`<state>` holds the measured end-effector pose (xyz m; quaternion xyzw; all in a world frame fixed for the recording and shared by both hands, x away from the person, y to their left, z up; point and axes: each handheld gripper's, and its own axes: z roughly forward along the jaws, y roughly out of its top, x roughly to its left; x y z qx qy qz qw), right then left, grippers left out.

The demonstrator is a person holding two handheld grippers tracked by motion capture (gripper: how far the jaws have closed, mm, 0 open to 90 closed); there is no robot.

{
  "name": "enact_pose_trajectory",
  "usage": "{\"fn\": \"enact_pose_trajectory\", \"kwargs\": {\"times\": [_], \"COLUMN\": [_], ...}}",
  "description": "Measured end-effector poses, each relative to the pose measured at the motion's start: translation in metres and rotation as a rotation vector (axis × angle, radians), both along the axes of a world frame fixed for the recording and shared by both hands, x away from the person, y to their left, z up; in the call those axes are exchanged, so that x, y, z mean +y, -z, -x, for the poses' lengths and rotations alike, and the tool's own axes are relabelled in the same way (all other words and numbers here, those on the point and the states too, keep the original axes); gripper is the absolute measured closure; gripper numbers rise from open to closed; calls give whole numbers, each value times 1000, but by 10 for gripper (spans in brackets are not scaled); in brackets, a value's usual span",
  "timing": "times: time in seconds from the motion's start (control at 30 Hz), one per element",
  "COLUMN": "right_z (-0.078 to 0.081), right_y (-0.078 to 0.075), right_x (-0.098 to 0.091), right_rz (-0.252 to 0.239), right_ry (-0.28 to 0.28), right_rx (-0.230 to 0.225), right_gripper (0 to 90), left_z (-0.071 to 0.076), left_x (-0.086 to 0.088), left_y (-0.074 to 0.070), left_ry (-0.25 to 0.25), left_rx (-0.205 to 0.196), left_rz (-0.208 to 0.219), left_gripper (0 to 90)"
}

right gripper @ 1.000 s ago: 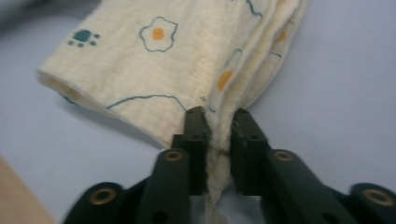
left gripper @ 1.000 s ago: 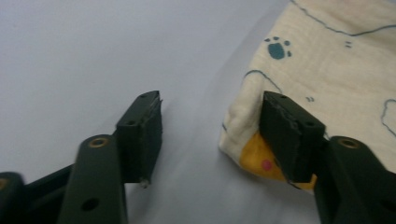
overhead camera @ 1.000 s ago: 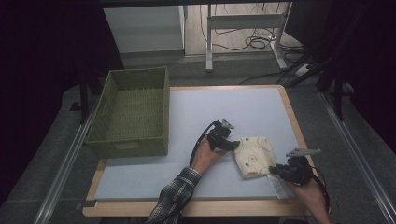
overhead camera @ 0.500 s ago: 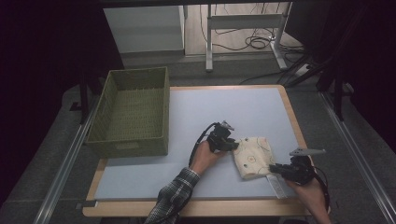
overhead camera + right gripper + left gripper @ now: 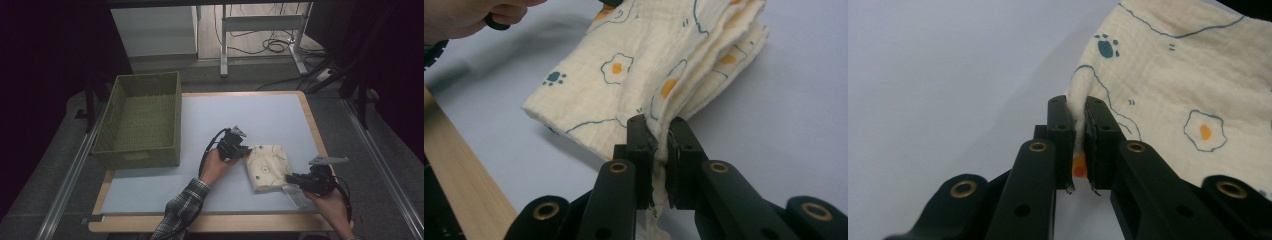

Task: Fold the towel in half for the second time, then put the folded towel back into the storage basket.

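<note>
**Both tongs pinched on the folded cloth**

The left gripper (image 5: 243, 150) has just been closing, and now its jaws are clamped on a raised pleat of the cream cloth (image 5: 268, 166); in the left gripper view the fabric is squeezed thin between the pads. The right gripper (image 5: 291, 178) is likewise closed on the cloth, biting the stacked edges at the near right corner, where the right gripper view shows several layers bunched between its jaws.

The two grips sit on opposite sides of the cloth, the left at its left edge, the right at its near right corner. That looks deliberate to me: holding it at two far-apart points should let the person lift or carry it without the folds falling open, or pull it out flat.

The cloth, printed with small eggs and paw marks, lies folded on the pale blue mat (image 5: 240, 120) toward the table's near right part. The green woven basket (image 5: 140, 120) stands well apart at the left, empty, perhaps where the cloth is headed.
</note>
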<state>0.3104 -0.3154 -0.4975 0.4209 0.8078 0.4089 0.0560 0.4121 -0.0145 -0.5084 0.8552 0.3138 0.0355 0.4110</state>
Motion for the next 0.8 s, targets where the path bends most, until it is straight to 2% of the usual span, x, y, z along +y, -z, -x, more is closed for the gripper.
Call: {"fn": "enact_pose_trajectory", "kwargs": {"times": [0.33,0.5,0.8], "right_z": [-4,-6,-12], "right_y": [-10,-15,-23], "right_x": [19,29,43], "right_rz": [-17,-10,-14], "right_ry": [-48,-64,-88], "right_rx": [-17,-26,-38], "right_gripper": [822,822,822], "left_z": [3,4,5], "left_x": [22,31,45], "left_y": [-15,-21,-31], "left_ry": [-25,-34,-51], "left_rx": [-21,-30,-29], "left_rz": [-10,-18,-43], "left_gripper": [829,828,825]}}
